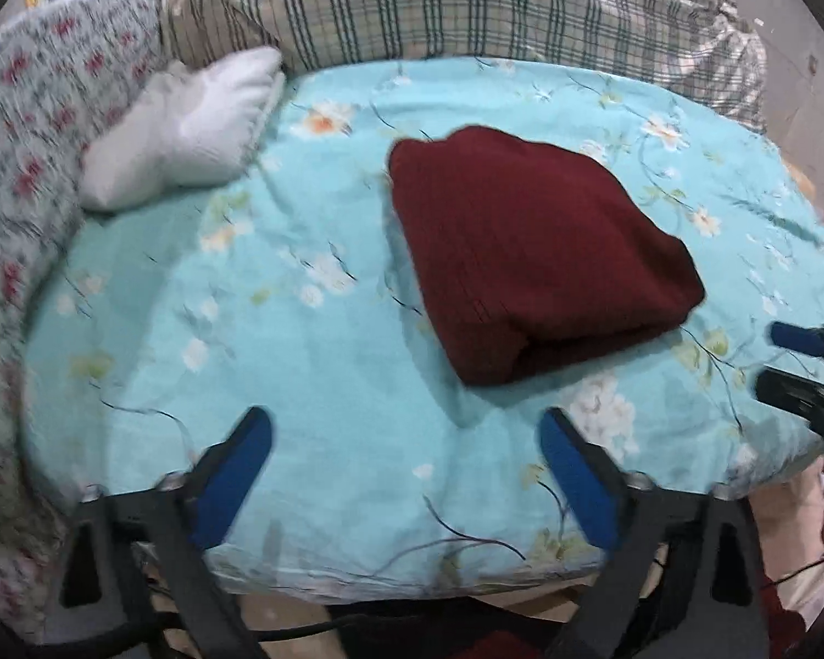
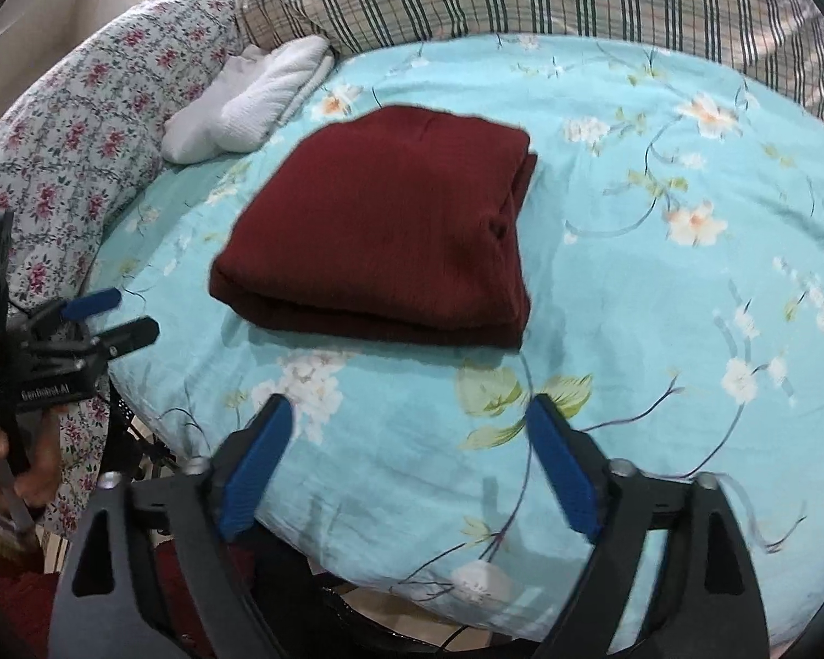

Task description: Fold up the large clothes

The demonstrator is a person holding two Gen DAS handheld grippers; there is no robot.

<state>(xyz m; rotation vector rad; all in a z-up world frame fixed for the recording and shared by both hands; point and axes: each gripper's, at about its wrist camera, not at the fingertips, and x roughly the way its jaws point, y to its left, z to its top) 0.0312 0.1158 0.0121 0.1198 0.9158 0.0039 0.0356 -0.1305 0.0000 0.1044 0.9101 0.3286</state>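
A dark red knit garment (image 1: pixel 533 252) lies folded into a thick rectangle on the light blue floral bed sheet (image 1: pixel 302 329). It also shows in the right wrist view (image 2: pixel 384 219), its folded edge facing me. My left gripper (image 1: pixel 406 428) is open and empty, hovering over the sheet near the front edge, short of the garment. My right gripper (image 2: pixel 409 412) is open and empty, just in front of the garment. The right gripper also shows at the right edge of the left wrist view (image 1: pixel 769 357); the left gripper shows at the left of the right wrist view (image 2: pixel 132 313).
A white folded cloth (image 1: pixel 192 126) lies at the back left of the bed. A plaid blanket (image 1: pixel 467 0) is piled along the back. A red-flowered quilt (image 1: pixel 27 137) runs down the left side. The bed's front edge (image 1: pixel 412 587) is right under my grippers.
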